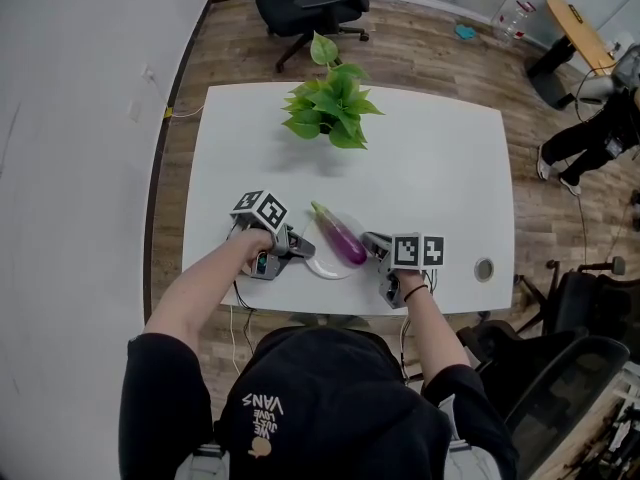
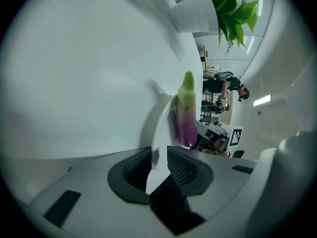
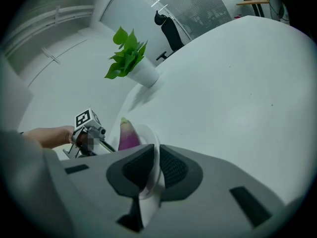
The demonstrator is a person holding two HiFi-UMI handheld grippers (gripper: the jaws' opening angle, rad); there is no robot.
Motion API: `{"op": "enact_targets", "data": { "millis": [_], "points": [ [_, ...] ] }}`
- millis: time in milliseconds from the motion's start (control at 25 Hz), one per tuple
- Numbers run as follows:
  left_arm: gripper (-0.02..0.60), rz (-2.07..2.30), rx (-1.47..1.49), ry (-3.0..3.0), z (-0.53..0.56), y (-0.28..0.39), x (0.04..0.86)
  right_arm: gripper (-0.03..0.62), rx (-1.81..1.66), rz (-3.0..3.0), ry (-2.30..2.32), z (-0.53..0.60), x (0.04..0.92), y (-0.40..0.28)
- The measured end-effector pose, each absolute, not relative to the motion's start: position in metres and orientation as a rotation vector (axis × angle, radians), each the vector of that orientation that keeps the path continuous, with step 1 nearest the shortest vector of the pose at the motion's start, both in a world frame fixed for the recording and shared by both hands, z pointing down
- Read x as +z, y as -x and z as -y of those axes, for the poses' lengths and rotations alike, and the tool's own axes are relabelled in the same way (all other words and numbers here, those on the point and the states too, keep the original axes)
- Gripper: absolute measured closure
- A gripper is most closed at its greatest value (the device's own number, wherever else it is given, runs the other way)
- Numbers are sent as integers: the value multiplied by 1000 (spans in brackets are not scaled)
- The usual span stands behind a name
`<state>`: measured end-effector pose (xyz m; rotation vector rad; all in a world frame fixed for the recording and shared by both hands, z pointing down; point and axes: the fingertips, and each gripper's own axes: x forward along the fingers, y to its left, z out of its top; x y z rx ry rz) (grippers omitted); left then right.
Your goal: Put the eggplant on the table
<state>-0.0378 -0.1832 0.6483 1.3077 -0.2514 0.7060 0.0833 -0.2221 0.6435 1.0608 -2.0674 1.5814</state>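
A purple eggplant [image 1: 340, 238] with a green stem lies on a white plate [image 1: 322, 267] near the front edge of the white table [image 1: 440, 168]. My left gripper [image 1: 300, 250] is at the plate's left rim. In the left gripper view the plate [image 2: 159, 133] stands edge-on between the pads with a thin gap showing, so my left gripper [image 2: 158, 158] is open around it; the eggplant [image 2: 186, 118] lies just beyond. My right gripper [image 1: 372, 242] holds the right rim. In the right gripper view my right gripper [image 3: 155, 160] is shut on the plate [image 3: 154, 150], with the eggplant [image 3: 127, 136] behind.
A potted green plant [image 1: 328, 106] stands at the table's back middle. A round cable grommet [image 1: 484, 268] sits at the front right. A black office chair [image 1: 310, 3] is beyond the table, more chairs are at the lower right, and a person [image 1: 590, 133] stands at the right.
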Motion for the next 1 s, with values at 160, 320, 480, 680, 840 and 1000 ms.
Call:
{"op": "enact_targets", "data": {
  "millis": [160, 320, 480, 680, 840, 1000],
  "points": [
    [451, 239, 683, -1314, 185, 35, 644, 555, 1587, 2057, -1057, 221, 644, -83],
    [428, 265, 690, -1331, 189, 45, 643, 554, 1588, 2064, -1058, 223, 644, -84],
    [427, 296, 693, -1367, 192, 54, 642, 554, 1581, 2065, -1059, 224, 643, -84],
    [423, 319, 632, -1437, 200, 49, 638, 554, 1577, 2064, -1056, 225, 642, -83],
    [423, 370, 510, -1480, 211, 48, 633, 554, 1578, 2060, -1070, 225, 643, -83],
    [423, 387, 469, -1479, 209, 49, 634, 554, 1568, 2064, -1072, 225, 643, -84]
  ]
}}
